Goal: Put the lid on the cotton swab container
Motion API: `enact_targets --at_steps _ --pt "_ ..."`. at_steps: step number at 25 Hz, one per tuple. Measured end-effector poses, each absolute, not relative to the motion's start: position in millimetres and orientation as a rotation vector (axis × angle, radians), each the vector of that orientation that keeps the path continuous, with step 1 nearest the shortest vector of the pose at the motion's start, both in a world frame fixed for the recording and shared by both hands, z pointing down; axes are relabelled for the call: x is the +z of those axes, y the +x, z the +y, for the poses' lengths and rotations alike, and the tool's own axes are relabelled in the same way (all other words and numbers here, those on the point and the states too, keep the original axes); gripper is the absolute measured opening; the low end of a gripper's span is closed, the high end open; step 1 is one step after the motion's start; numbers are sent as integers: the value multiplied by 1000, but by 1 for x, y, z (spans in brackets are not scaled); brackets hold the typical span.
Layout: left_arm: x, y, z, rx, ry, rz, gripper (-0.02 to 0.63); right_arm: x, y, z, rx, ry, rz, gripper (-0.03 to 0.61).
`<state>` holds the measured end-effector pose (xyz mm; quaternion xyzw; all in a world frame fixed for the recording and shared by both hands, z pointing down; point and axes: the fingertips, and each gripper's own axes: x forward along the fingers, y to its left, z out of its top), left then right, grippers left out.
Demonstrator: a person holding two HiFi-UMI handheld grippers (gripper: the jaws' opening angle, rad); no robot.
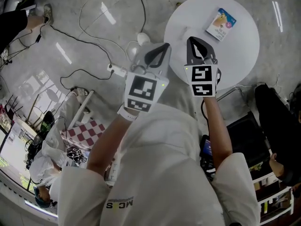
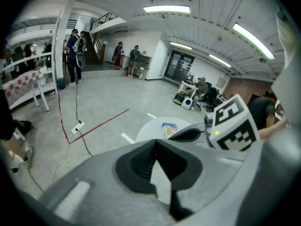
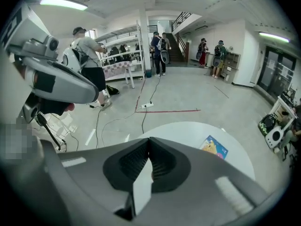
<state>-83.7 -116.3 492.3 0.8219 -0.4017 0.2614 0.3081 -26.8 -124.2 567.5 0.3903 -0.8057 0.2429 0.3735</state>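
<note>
A small colourful flat packet (image 1: 221, 24) lies on the round white table (image 1: 235, 55); I see no container or lid apart from it. Both grippers hang in the air on the near side of the table, side by side. My left gripper (image 1: 165, 45) is over the floor just left of the table edge, its jaws touching at the tips with nothing between them. My right gripper (image 1: 190, 39) is over the table's near-left part, also shut and empty. The left gripper view shows the packet (image 2: 170, 127) beyond the closed tips (image 2: 155, 141); the right gripper view shows the packet (image 3: 214, 147) to the right of the closed tips (image 3: 149, 139).
Cables and a power strip (image 1: 115, 69) run over the grey floor left of the table. A checkered cloth (image 1: 84, 133) lies lower left, dark equipment (image 1: 244, 135) lower right. People stand far off (image 2: 75, 48), and a white shelf rack (image 3: 122, 65) is by a pillar.
</note>
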Motion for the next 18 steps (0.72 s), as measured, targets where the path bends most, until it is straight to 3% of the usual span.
enact_targets --at_steps 18 --pt "380 -68 -92 604 2294 -1136 0 398 -10 -102 443 1160 -2288 -12"
